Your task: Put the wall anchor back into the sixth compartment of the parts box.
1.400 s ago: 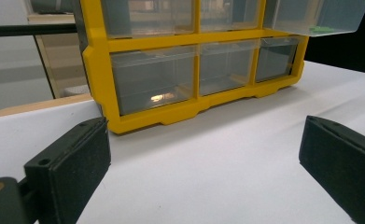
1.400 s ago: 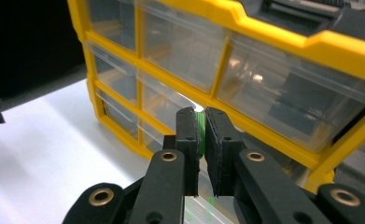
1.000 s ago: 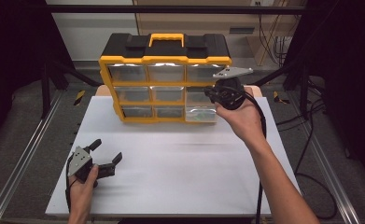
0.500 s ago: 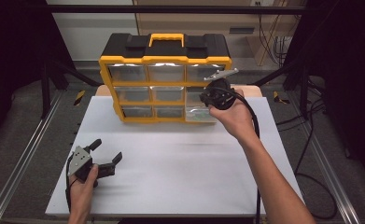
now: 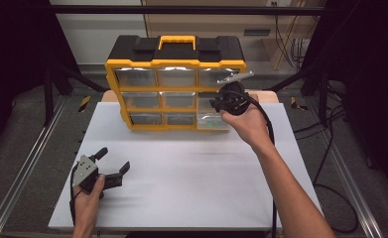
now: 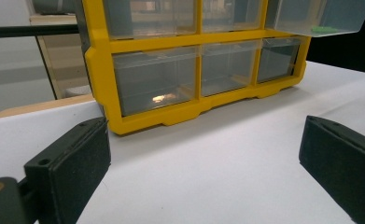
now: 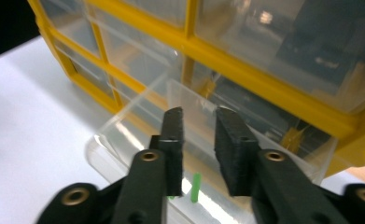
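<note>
A yellow and black organizer (image 5: 176, 64) with clear drawers stands at the back of the white table. Its bottom right drawer (image 5: 212, 122) is pulled out, and a small green piece (image 7: 195, 187) lies on the floor of that drawer (image 7: 124, 135). My right gripper (image 5: 221, 106) hangs just over the drawer, pointing down into it. Its jaws have just been opening; in the right gripper view the right gripper (image 7: 198, 114) shows a narrow gap with nothing held in it. My left gripper (image 5: 114, 157) rests open at the table's front left, and the left gripper (image 6: 203, 154) faces the organizer's lower row.
The white tabletop (image 5: 191, 173) stretches between the two hands. Metal rails run along both sides of the table. Black cables trail off at the right. In the left gripper view the pulled-out drawer (image 6: 318, 16) juts out at the upper right.
My right hand has shifted a little left and down, settling over the pulled-out drawer. The left hand has stayed where it was.
</note>
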A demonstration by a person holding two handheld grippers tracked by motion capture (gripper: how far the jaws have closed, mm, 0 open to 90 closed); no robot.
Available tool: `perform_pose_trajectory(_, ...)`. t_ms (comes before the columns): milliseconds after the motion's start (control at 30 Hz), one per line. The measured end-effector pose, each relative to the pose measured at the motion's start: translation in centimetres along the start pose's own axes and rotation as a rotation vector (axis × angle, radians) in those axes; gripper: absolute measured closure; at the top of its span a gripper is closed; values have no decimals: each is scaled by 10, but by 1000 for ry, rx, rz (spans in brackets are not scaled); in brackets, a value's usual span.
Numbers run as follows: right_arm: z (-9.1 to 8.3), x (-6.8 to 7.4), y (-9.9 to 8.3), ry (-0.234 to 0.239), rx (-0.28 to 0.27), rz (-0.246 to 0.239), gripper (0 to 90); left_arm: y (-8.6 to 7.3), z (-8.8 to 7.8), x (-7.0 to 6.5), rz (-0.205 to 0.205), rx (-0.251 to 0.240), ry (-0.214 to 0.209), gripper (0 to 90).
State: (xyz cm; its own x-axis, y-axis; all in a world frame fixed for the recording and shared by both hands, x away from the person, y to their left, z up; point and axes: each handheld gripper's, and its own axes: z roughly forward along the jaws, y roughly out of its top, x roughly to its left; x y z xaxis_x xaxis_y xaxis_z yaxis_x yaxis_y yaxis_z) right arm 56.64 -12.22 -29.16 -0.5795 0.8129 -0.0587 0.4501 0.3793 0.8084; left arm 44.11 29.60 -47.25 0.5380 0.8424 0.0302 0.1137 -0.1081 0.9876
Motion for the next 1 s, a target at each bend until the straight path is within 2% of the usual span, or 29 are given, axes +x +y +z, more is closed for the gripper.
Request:
perform_pose_trajectory(100, -8, 3, 1, 1, -46, 17, 580, 0, 0, -1, 8, 4, -2, 18)
perform_pose_trajectory(133, -12, 4, 1, 10, -81, 45, 497, 0, -1, -1, 8, 4, -1, 18)
perform_pose_trajectory(300, -19, 6, -2, 13, -146, 82, 385, 0, -2, -2, 17, 5, -3, 18)
perform_pose_trajectory(433, -23, 5, -6, 10, -180, 116, 320, 1, -3, -2, 12, 0, 0, 18)
perform_pose_trajectory(733, -29, 7, -9, 18, -228, 137, 168, 0, -2, -3, 18, 7, 0, 18)
perform_pose_trajectory(1000, -45, 15, -27, 34, -289, 117, 105, 1, -2, -3, 18, 4, 0, 18)
